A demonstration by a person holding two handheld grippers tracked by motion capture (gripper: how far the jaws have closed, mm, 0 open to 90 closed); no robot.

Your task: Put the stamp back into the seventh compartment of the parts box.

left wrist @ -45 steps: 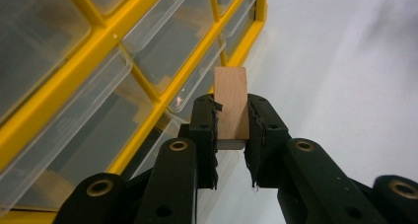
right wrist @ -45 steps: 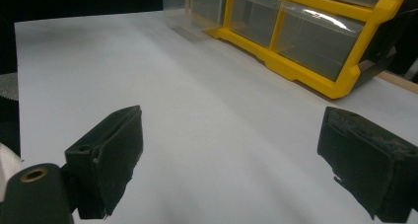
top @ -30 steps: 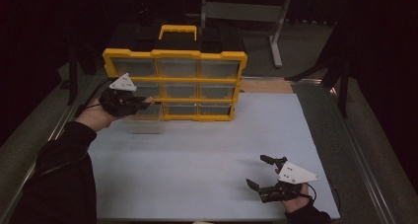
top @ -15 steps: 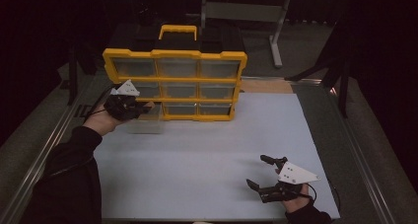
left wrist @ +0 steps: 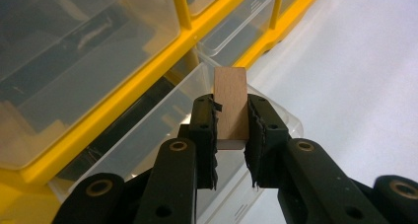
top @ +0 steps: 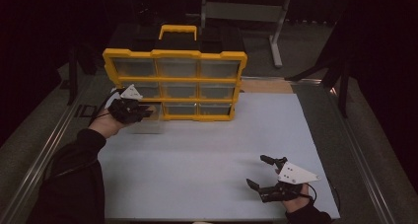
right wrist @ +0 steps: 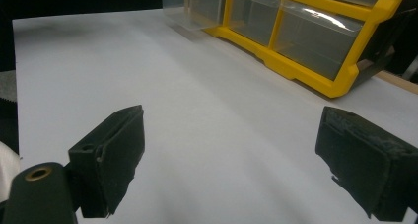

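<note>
A small wooden block point(left wrist: 230, 104) is clamped between the black pads of my left gripper point(left wrist: 231, 135), held over a clear plastic drawer point(left wrist: 167, 135) pulled out of the yellow organizer point(left wrist: 148, 66). From above, the left gripper point(top: 143, 111) hangs at the organizer's point(top: 175, 83) lower left corner, above the pulled-out drawer point(top: 148, 125). My right gripper point(top: 261, 172) rests near the table's front right edge, jaws wide apart with nothing between them; its own view shows the two pads point(right wrist: 111, 155) over bare white table.
The yellow organizer stands upright at the back of the white table point(top: 212, 150), with a grid of clear drawers and a yellow handle point(top: 177, 30). A grey metal stand point(top: 241, 12) is behind it. A wooden strip point(top: 263, 86) lies to the organizer's right.
My left gripper has come down with the wooden block, from the organizer's middle row toward the pulled-out drawer. The right gripper has stayed where it was.
</note>
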